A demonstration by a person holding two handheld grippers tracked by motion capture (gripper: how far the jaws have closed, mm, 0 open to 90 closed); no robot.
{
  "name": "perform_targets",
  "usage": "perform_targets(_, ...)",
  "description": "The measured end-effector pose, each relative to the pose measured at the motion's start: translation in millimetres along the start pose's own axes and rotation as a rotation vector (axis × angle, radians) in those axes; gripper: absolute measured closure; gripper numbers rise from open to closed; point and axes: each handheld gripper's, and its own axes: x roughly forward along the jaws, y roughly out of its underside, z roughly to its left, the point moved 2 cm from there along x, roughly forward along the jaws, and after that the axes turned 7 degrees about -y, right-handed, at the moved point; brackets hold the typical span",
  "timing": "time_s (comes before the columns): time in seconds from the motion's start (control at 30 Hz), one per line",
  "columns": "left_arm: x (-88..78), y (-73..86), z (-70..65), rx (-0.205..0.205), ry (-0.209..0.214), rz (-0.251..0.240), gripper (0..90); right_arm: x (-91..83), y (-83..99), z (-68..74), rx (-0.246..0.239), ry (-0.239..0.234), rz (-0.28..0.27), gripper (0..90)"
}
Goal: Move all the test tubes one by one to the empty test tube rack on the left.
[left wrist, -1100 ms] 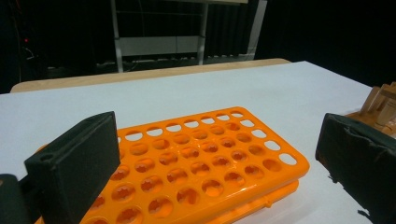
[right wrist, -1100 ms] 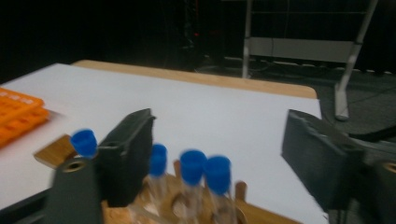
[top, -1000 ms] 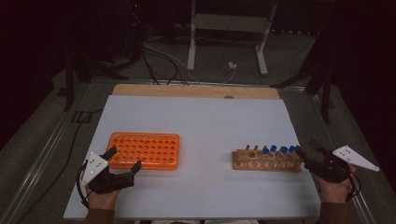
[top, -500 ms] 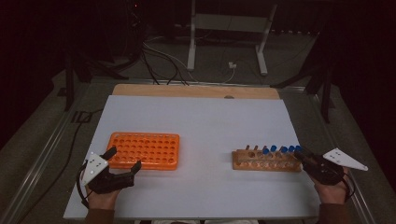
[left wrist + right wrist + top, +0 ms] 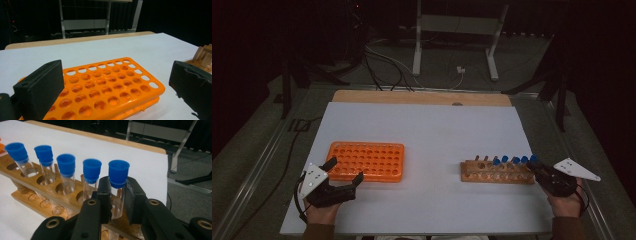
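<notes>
A wooden tube rack [image 5: 497,173] [image 5: 37,187] stands at the right of the table and holds several clear tubes with blue caps. My right gripper [image 5: 534,167] [image 5: 117,185] is at the rack's right end. Its jaws have just been closing and now press both sides of the end tube [image 5: 118,173], just under its cap. The tube stands upright in its hole. An orange plastic rack [image 5: 367,161] [image 5: 107,85] with many empty holes lies at the left. My left gripper [image 5: 345,171] [image 5: 116,87] rests open at its near edge with nothing between its pads.
A white sheet [image 5: 437,130] covers the table, with a wooden strip [image 5: 422,97] along the far edge. Beyond it are a metal stand [image 5: 457,30] and cables [image 5: 382,60] on the floor. The sheet's right edge lies close behind the wooden rack.
The right gripper has edged left onto the rack's end tube and its jaws have shut on it. The left gripper and both racks have not moved.
</notes>
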Motion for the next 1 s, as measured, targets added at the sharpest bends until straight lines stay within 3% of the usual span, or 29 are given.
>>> perform_targets(0.47,1.4,0.7,-1.1,0.010,-0.001,0.011,0.8,-14.6,-20.2,2.2,0.012,-0.016,-0.073,76.5)
perform_targets(0.87,5.1,1.1,-2.4,0.026,-0.017,0.030,0.7,-25.9,-50.1,4.6,-0.012,-0.022,-0.135,76.7)
perform_targets(1.0,6.1,1.0,-1.0,0.013,-0.020,0.037,0.7,-23.8,-58.6,2.9,-0.020,-0.018,-0.148,76.7)
